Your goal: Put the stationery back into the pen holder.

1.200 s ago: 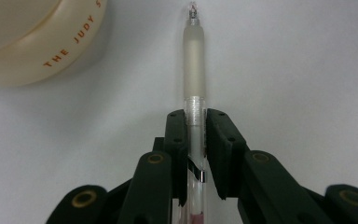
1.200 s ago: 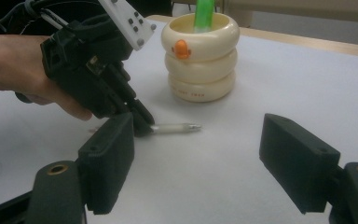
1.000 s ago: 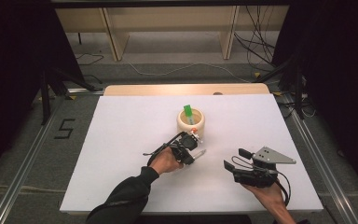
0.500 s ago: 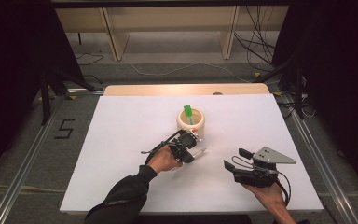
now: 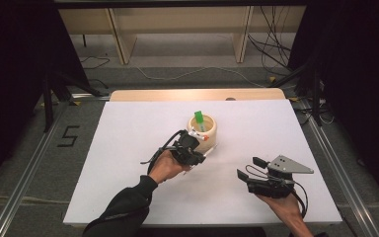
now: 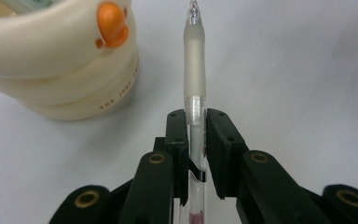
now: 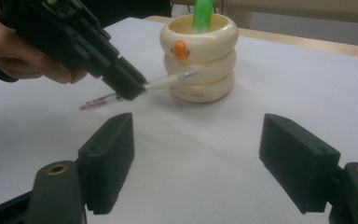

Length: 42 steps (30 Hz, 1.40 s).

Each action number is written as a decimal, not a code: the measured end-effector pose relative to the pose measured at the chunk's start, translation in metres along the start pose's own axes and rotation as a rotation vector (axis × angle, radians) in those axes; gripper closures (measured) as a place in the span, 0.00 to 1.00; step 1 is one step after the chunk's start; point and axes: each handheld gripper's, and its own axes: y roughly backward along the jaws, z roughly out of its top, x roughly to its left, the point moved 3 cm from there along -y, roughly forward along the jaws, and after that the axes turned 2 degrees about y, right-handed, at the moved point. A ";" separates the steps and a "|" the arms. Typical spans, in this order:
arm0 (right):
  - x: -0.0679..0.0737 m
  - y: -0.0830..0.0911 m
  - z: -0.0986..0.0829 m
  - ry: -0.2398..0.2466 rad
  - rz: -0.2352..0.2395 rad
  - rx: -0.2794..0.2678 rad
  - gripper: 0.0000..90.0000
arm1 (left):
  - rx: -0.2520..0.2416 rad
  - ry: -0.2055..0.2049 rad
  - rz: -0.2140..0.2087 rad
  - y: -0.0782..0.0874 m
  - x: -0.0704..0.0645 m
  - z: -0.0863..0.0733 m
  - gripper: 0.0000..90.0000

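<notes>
Left gripper (image 5: 196,153), just beside the cream duck holder (image 5: 205,133) on the white table (image 5: 128,148), jaws clamped on a clear pen (image 6: 194,93) raised off the table, tip level with the holder's side; right gripper (image 5: 249,169) well clear of holder, jaws spread, empty.
</notes>
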 end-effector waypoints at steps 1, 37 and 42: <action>0.000 0.000 0.000 0.000 0.000 -0.001 0.30 | -0.023 0.006 0.001 0.003 0.001 0.001 0.88; -0.001 0.000 0.000 0.001 0.003 -0.006 0.30 | -0.542 0.159 0.103 0.046 0.029 0.063 0.88; -0.001 0.000 0.000 0.004 0.004 -0.008 0.30 | -0.550 0.167 0.106 0.042 0.033 0.070 0.88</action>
